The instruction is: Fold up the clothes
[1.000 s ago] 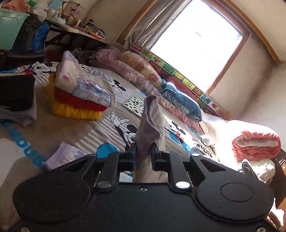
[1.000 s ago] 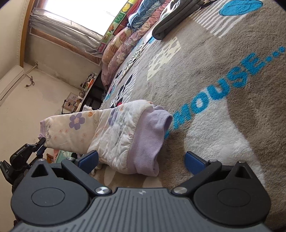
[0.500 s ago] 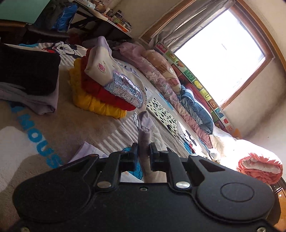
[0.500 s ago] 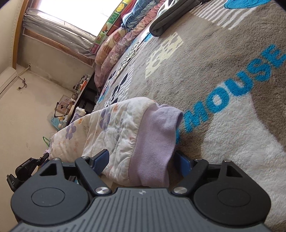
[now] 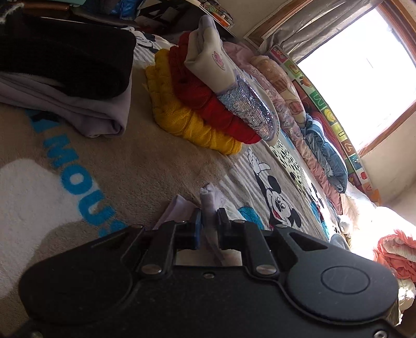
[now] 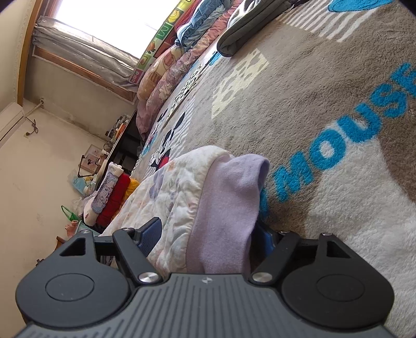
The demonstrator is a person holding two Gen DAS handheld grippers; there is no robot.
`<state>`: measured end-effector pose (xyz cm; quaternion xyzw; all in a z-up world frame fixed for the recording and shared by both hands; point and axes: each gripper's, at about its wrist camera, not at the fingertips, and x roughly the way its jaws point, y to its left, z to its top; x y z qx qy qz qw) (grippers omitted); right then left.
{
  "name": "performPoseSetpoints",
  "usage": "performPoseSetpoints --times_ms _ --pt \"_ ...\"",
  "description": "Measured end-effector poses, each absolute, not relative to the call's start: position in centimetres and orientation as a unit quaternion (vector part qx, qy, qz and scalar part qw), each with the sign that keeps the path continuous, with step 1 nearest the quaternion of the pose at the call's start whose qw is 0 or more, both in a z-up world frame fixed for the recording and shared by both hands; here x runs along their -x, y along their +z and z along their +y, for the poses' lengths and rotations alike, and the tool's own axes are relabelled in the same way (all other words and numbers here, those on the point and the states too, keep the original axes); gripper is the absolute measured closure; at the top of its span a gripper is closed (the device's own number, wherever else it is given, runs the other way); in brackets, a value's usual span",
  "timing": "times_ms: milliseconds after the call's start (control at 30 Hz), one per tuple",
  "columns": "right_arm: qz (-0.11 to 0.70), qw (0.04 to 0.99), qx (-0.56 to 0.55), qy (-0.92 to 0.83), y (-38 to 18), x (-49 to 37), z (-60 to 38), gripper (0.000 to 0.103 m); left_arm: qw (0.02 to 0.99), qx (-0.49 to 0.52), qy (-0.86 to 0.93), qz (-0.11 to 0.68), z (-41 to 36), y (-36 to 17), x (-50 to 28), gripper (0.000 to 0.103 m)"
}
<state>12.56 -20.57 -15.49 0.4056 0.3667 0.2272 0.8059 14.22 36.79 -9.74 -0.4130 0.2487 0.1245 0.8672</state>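
A floral quilted garment (image 6: 176, 197) with a lilac cuff (image 6: 231, 205) lies on the Mickey Mouse blanket (image 6: 312, 104). My right gripper (image 6: 208, 234) is open, its blue-padded fingers on either side of the cuffed end, close to the cloth. My left gripper (image 5: 209, 223) is shut on a lilac edge of the garment (image 5: 208, 205), low over the blanket (image 5: 130, 166). A lilac fold (image 5: 176, 210) lies just left of it.
A stack of folded clothes, yellow (image 5: 187, 122), red (image 5: 208, 104) and cream with sequins (image 5: 234, 96), sits ahead of the left gripper. A black and grey folded pile (image 5: 65, 78) lies at left. Pillows and quilts (image 5: 306, 122) line the window side. A grey folded item (image 6: 254, 23) lies far off.
My left gripper has dropped toward the blanket with the lilac edge in it. My right gripper has moved forward around the cuffed end and its fingers have narrowed.
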Motion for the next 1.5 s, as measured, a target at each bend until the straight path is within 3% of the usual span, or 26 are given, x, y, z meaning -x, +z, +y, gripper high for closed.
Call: performPoseSetpoints --times_ms 200,233,300,333,367,633,700,767,833,867,1200,1500 --pt "0.36 0.811 -0.404 0.22 -15.5 -12.8 -20.1 0.028 0.871 0.388 0.136 0.268 36.8 -10.2 -13.8 0.09" --pt "0.36 0.811 -0.406 0.219 -15.5 -13.0 -20.1 0.028 0.872 0.387 0.136 0.269 36.8 -10.2 -13.6 0.086" --pt "0.359 0.81 -0.409 0.218 -15.5 -13.1 -20.1 0.028 0.871 0.395 0.132 0.262 37.1 -10.2 -13.1 0.063" --pt "0.359 0.809 -0.41 0.219 -15.5 -13.1 -20.1 0.029 0.87 0.398 0.133 0.26 37.2 -10.2 -13.0 0.047" --pt "0.36 0.809 -0.41 0.22 -15.5 -13.2 -20.1 0.03 0.869 0.399 0.133 0.26 37.3 -10.2 -13.0 0.046" --pt "0.364 0.793 -0.432 0.227 -15.9 -13.8 -20.6 0.043 0.869 0.393 0.117 0.278 37.1 -10.6 -14.9 0.046" --pt "0.363 0.774 -0.462 0.236 -16.4 -14.1 -20.9 0.042 0.871 0.39 0.109 0.278 36.9 -10.6 -15.3 0.055" --pt "0.361 0.77 -0.467 0.24 -16.4 -14.4 -21.0 0.043 0.874 0.386 0.101 0.277 36.6 -10.5 -15.6 0.076" --pt "0.355 0.768 -0.473 0.247 -16.1 -15.3 -21.5 0.061 0.877 0.382 0.093 0.277 36.4 -10.5 -16.0 0.083" --pt "0.352 0.766 -0.475 0.25 -16.0 -15.8 -21.7 0.064 0.878 0.381 0.089 0.275 36.3 -10.4 -16.2 0.084" --pt "0.321 0.753 -0.501 0.281 -14.6 -20.5 -24.1 0.077 0.894 0.386 0.045 0.222 33.3 -5.3 -18.9 0.087" --pt "0.273 0.769 -0.498 0.292 -10.5 -24.7 -28.0 0.079 0.909 0.37 0.0 0.191 29.1 -0.3 -22.1 0.088"
